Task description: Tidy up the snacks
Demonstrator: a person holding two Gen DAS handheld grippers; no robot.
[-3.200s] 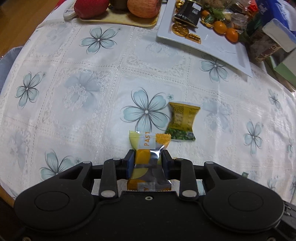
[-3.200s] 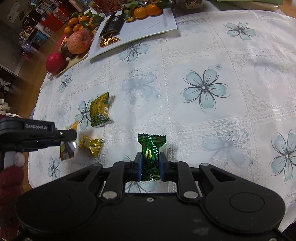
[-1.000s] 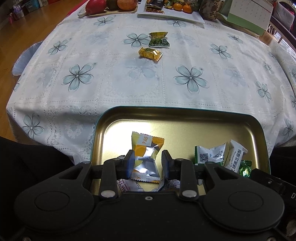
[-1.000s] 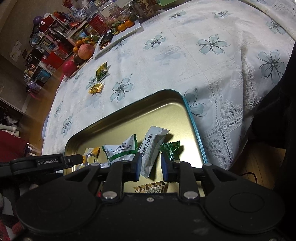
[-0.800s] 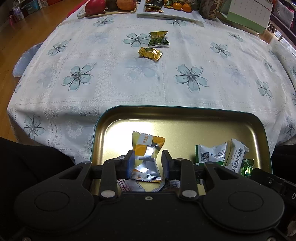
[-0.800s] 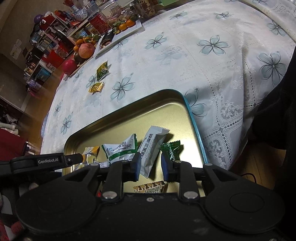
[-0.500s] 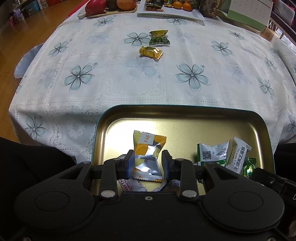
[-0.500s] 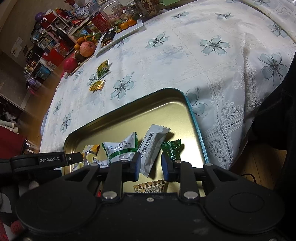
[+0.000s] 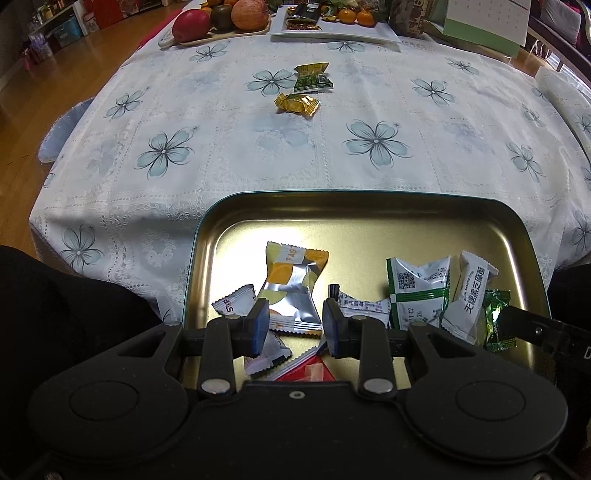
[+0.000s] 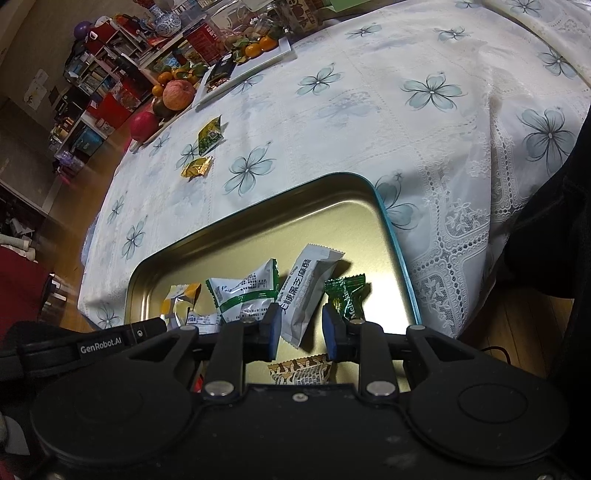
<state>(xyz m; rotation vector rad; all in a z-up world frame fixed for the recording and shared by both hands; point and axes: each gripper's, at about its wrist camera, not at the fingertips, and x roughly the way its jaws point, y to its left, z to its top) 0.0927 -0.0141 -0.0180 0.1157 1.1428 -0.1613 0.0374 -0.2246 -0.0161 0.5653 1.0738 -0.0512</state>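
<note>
Snacks (image 9: 295,284) in tin (image 9: 369,206) (jaws apart)

One gold metal tray (image 9: 207,236) sitting at table edge; eight wrapped snacks lying in it as far as can be told: one yellow-and-silver pastry packet (image 9: 291,284), two white-and-green packets (image 9: 419,291), one dark green candy (image 9: 496,314), three small white packets (image 9: 234,304), one red packet (image 9: 308,371) partly hidden; one brown patterned packet (image 10: 301,371) showing only in right wrist view, possibly ninth; two snacks lying out on tablecloth (image 9: 221,140): one gold candy (image 9: 297,104), one green-and-yellow packet (image 9: 312,77); one white plate (image 9: 332,33) and one fruit board (image 9: 207,35) standing at far edge.
</note>
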